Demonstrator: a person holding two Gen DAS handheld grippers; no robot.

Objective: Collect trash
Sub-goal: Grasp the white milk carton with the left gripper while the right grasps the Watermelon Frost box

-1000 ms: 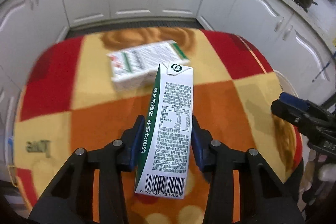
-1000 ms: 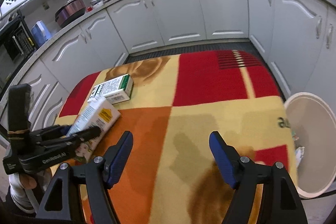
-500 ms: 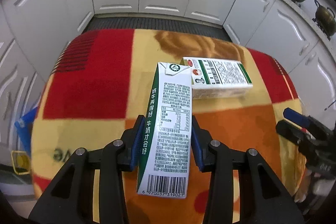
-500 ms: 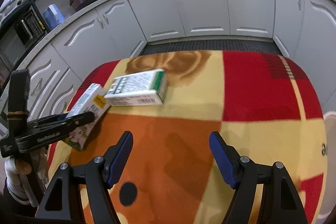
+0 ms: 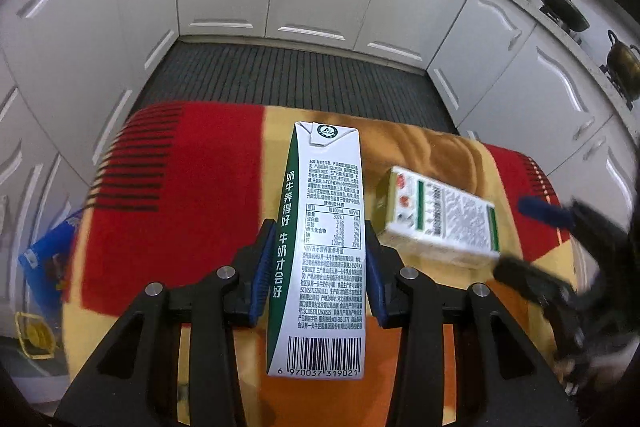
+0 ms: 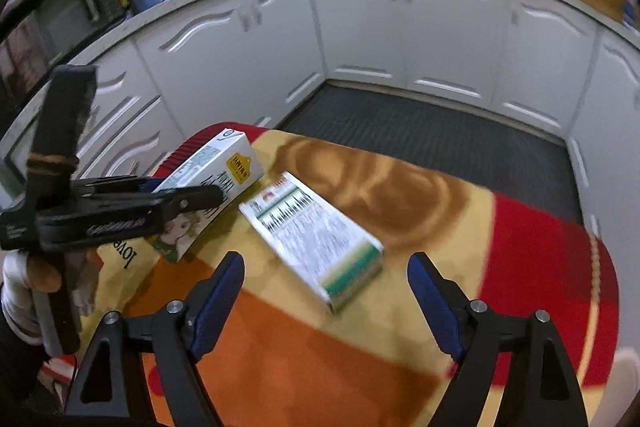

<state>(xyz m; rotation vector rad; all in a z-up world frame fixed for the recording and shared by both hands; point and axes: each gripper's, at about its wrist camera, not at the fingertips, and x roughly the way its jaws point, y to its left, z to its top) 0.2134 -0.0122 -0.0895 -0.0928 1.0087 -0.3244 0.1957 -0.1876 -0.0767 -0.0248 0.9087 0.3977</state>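
Note:
My left gripper (image 5: 318,267) is shut on a tall white-and-green milk carton (image 5: 320,251), held above the table; the carton also shows in the right wrist view (image 6: 216,179), clamped in the left gripper (image 6: 180,199). A second white-and-green carton (image 6: 314,237) lies flat on the red, yellow and orange tablecloth (image 6: 532,247), just ahead of my right gripper (image 6: 324,291), which is open and empty with its jaws wide on either side of the carton's near end. That carton also shows in the left wrist view (image 5: 440,223), with the right gripper (image 5: 532,247) beside it.
White kitchen cabinets (image 6: 400,39) ring the table beyond a dark floor mat (image 5: 288,79). Pots and pans (image 5: 564,11) stand on the counter at right. A blue bag (image 5: 52,267) lies on the floor left of the table. A pale bin rim (image 6: 628,379) shows at lower right.
Both grippers swung left over the table. The lying carton has come closer, now between the right gripper's open jaws. The left gripper kept hold of the milk carton.

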